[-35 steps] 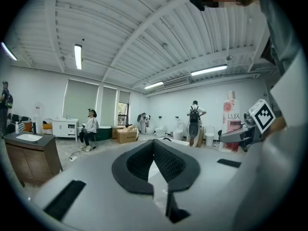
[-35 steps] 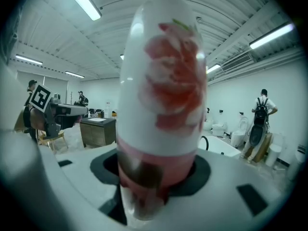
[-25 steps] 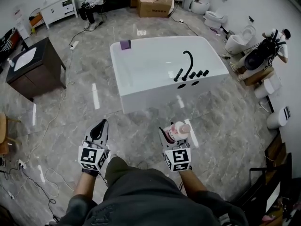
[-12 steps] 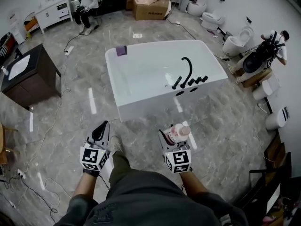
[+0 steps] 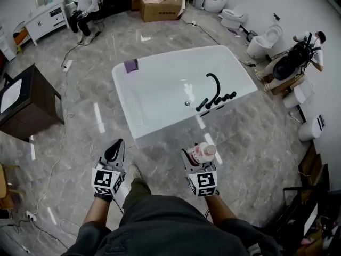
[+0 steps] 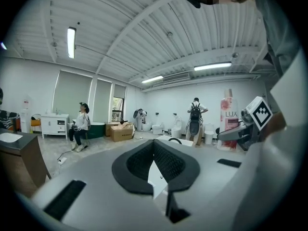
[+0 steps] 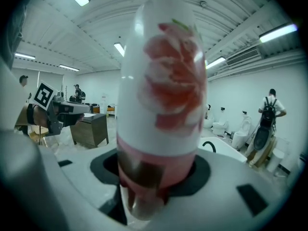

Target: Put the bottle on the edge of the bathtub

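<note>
My right gripper (image 5: 197, 154) is shut on a pink and white bottle (image 5: 203, 151), which stands upright between its jaws at the lower middle of the head view. The bottle (image 7: 162, 95) fills the right gripper view, with the pads closed around its lower part. It also shows at the right of the left gripper view, where the bottle (image 6: 229, 121) carries a LUX label. The white bathtub (image 5: 121, 87) stands on the floor ahead of both grippers, well apart from them. My left gripper (image 5: 113, 152) is shut and holds nothing; its tips (image 6: 154, 143) meet.
A black faucet (image 5: 213, 87) rises from the tub's right rim, and a purple item (image 5: 131, 65) lies on its far left corner. A dark sink cabinet (image 5: 24, 103) stands left. Cardboard boxes (image 5: 160, 5), a seated person (image 5: 82, 7), toilets (image 5: 261, 44) and floor cables (image 5: 64, 71) surround the tub.
The tub has drawn closer and shifted left in the head view as the person walks toward it. Both grippers keep their pose, the bottle still held.
</note>
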A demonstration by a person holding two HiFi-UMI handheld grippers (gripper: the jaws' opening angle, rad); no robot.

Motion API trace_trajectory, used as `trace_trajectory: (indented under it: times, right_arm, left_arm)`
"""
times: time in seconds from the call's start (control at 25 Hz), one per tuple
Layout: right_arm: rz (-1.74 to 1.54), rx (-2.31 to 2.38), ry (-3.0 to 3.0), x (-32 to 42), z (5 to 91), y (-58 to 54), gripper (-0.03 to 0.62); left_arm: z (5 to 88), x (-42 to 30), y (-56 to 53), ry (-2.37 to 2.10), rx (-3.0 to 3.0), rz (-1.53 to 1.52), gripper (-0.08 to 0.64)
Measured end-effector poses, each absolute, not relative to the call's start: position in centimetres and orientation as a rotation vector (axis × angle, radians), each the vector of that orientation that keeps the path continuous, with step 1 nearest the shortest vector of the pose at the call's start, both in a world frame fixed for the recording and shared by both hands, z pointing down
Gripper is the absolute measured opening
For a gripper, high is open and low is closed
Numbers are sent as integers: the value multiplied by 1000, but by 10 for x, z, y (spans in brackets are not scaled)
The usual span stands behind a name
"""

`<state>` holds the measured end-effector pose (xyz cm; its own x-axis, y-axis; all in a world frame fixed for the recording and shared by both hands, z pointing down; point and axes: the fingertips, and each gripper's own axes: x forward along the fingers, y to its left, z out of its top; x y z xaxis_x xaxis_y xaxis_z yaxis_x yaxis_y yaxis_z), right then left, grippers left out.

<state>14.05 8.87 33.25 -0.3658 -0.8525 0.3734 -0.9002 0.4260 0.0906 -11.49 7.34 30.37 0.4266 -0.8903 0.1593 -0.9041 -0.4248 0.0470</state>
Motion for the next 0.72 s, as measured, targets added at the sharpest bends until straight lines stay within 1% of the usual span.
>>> trace_trajectory:
  times: [0.2,0.48,0.72]
  right_arm:
    - [186,1545,-2289,119,326,28,225]
    - [161,1543,-2293,85,322,-40,227]
    - [175,1468,-2351,84,330,-94,225]
  left_arm:
    - [299,-137,10,-1562,2564,170,2]
    - [301,-167,-47,-1544,2555,175,2]
    - [311,-159,-81,-1608,2501,194,2]
